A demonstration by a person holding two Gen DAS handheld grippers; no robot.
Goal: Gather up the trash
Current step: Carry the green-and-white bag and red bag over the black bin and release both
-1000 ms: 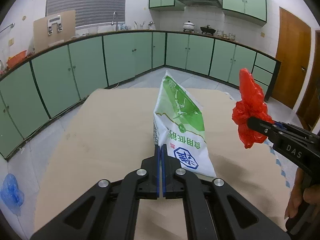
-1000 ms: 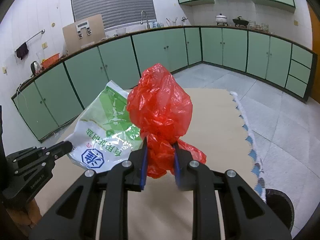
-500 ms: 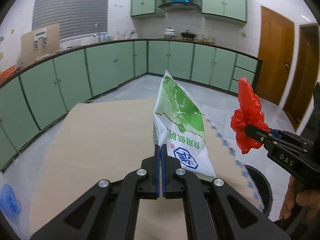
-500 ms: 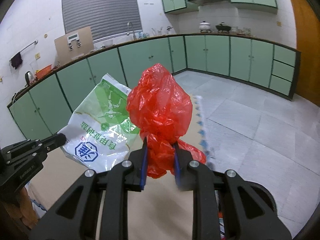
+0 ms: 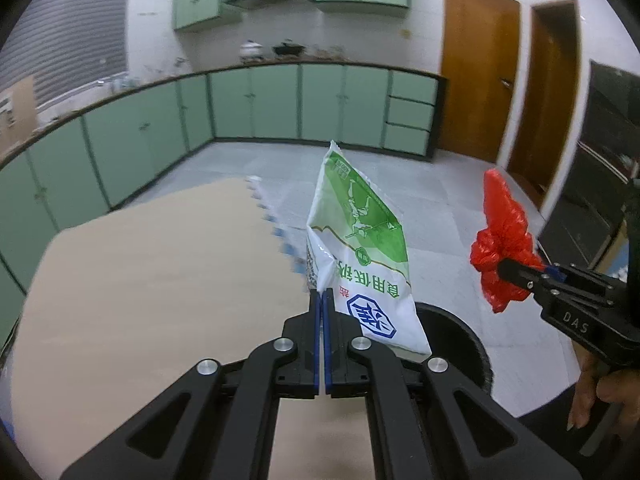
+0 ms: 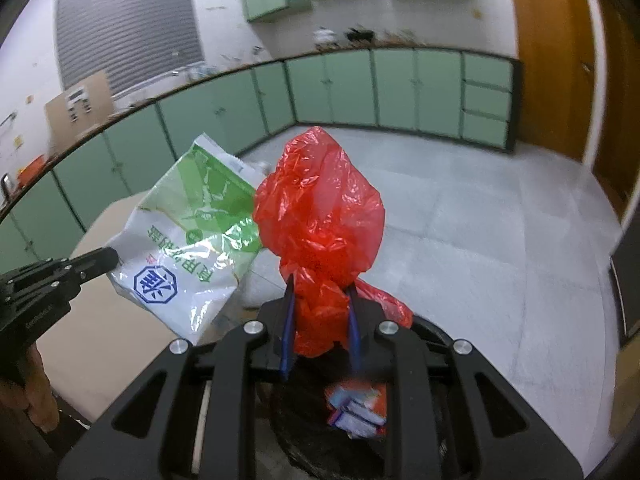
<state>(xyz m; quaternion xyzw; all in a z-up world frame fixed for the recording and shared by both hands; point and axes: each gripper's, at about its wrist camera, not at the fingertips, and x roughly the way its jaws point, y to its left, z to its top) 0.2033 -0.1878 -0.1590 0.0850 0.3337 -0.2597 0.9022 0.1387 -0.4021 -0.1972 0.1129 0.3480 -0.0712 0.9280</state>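
My left gripper [image 5: 321, 300] is shut on the corner of a green and white salt packet [image 5: 360, 248], held up in the air; the packet also shows in the right wrist view [image 6: 192, 240]. My right gripper [image 6: 320, 300] is shut on a crumpled red plastic bag [image 6: 320, 216], also seen in the left wrist view [image 5: 502, 240]. A round black trash bin [image 5: 460, 344] sits on the floor below both grippers. In the right wrist view the bin [image 6: 436, 340] holds a red, white and blue wrapper [image 6: 358, 408].
A table with a tan cover [image 5: 160, 288] is at the left, its edge beside the bin. Green kitchen cabinets [image 5: 280, 104] line the far wall. Wooden doors [image 5: 480, 72] stand at the right. The grey tiled floor [image 6: 500, 240] lies around the bin.
Both grippers swung right, off the table top, and now hang over the black bin. Each keeps its hold on its item.
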